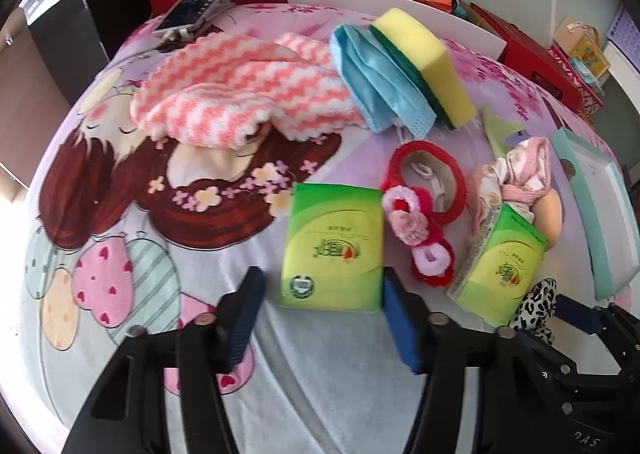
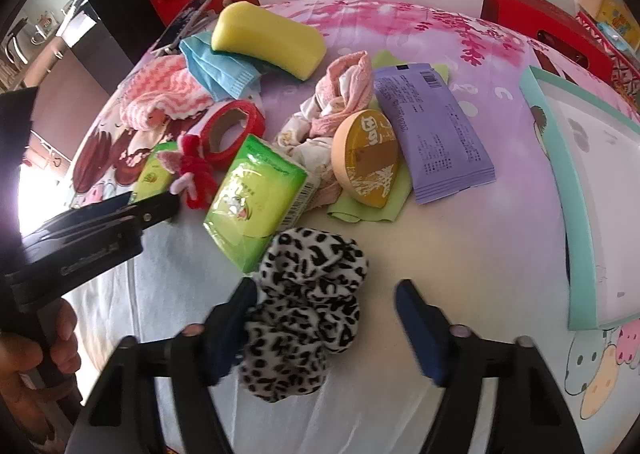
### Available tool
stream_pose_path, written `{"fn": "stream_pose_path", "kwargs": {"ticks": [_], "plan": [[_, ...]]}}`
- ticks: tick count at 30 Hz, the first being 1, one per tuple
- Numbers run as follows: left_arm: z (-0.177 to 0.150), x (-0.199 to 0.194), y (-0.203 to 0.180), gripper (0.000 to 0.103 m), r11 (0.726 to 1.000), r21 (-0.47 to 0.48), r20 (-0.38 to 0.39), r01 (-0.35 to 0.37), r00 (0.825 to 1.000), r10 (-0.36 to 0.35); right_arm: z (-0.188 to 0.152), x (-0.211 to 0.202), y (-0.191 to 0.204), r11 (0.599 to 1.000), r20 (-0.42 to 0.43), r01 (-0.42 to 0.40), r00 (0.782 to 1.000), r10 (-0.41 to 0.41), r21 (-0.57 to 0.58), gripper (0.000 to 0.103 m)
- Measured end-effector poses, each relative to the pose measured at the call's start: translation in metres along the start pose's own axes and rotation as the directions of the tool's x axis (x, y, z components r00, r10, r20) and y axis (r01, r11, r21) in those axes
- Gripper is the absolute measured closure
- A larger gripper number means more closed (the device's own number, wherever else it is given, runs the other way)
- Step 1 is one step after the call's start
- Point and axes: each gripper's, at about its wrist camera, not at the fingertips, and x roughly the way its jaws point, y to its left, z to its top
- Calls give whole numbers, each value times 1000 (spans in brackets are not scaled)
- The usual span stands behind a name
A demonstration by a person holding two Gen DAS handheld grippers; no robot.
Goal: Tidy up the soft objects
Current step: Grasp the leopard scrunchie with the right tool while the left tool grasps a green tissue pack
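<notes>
"Progress looks slight: is anything sorted yet?"

"Nothing shows as sorted. At the worktop's near edge the left gripper [image 1: 324, 318] stands with fingers apart astride a green tissue pack [image 1: 334, 246], unpressed. The right gripper [image 2: 326, 330] brackets a leopard scrunchie [image 2: 304, 314], one finger touching, no clamp."

"And farther off?"

"Striped towel [image 1: 240, 94], sponge [image 1: 420, 62] and the rest lie jumbled toward the far edge."

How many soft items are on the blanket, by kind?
Green tissue packs: 2
Scrunchies/hair ties: 2, leopard and red-pink
Cloths: 3, pink zigzag, floral pink, green
Sponge: 1
Blue face mask: 1
Purple wipes pack: 1
Total: 10
</notes>
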Motion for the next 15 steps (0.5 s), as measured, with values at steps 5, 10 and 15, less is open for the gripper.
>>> {"fn": "stream_pose_path", "kwargs": {"ticks": [5, 10, 15], "plan": [[2, 2, -3, 54, 1000, -7, -15, 27, 1000, -27, -1, -3, 2, 1000, 6, -31, 999, 31, 0, 56], [2, 2, -2, 54, 999, -19, -12, 36, 999, -37, -1, -3, 3, 999, 14, -36, 999, 36, 3, 67], [1, -2, 1, 54, 999, -35, -23, 30, 999, -30, -1, -6, 1, 998, 25, -56, 998, 55, 17, 72]]}}
